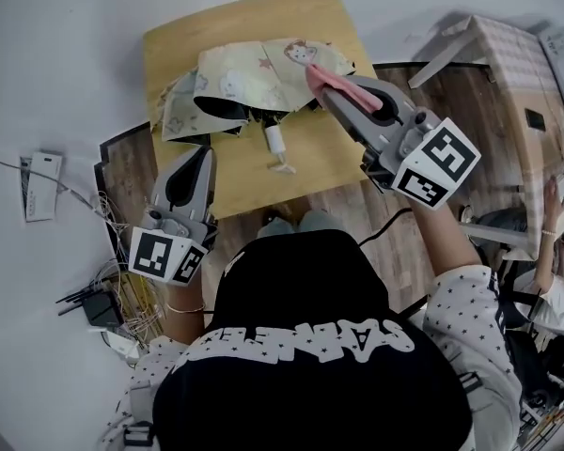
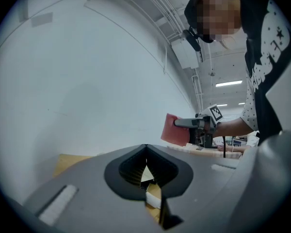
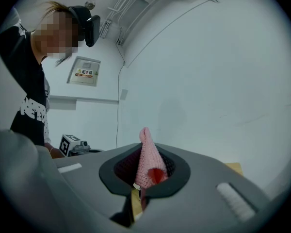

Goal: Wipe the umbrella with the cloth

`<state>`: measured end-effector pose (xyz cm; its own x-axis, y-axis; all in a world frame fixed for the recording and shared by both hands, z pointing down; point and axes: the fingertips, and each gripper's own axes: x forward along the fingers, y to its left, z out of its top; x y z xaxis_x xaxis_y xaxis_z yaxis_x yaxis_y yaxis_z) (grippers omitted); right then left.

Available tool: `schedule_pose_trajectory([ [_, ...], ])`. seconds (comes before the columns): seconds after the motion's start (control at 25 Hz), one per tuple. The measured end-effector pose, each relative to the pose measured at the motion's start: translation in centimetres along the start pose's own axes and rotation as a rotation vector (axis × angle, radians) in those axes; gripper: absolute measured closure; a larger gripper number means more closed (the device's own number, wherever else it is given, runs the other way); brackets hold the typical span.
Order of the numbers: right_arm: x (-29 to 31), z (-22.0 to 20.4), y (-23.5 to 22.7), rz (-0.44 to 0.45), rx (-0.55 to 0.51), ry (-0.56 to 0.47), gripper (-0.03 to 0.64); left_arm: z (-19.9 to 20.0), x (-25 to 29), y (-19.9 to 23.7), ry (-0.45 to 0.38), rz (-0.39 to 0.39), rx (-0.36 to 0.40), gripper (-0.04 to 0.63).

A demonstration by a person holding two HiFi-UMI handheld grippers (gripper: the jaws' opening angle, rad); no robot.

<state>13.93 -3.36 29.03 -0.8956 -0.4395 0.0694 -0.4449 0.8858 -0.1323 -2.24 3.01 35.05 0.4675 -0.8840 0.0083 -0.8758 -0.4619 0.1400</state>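
Note:
A pale patterned folding umbrella (image 1: 254, 87) lies half collapsed on the wooden table (image 1: 310, 153), its white handle (image 1: 276, 142) pointing toward me. My right gripper (image 1: 334, 97) hovers over the umbrella's right side, shut on a pink cloth (image 1: 336, 83). In the right gripper view the cloth (image 3: 148, 159) sticks up from between the jaws. My left gripper (image 1: 205, 153) is shut and holds nothing, near the table's front left corner, apart from the umbrella. The left gripper view shows the right gripper (image 2: 177, 124) with the pink cloth (image 2: 174, 130) across the table.
White wall and floor surround the small table. A white box (image 1: 39, 186), loose cables (image 1: 113, 242) and a black router (image 1: 99, 306) lie at the left. A wooden bench (image 1: 508, 59) and another person's arm (image 1: 550, 242) are at the right.

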Motion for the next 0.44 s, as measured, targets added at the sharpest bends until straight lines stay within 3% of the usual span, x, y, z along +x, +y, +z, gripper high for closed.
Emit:
schedule_pose_trajectory([
  [0.44, -3.7, 0.5, 1.9, 0.037, -0.022, -0.024, 0.588, 0.9, 0.1, -3.6, -0.018, 0.026, 0.038, 0.594],
])
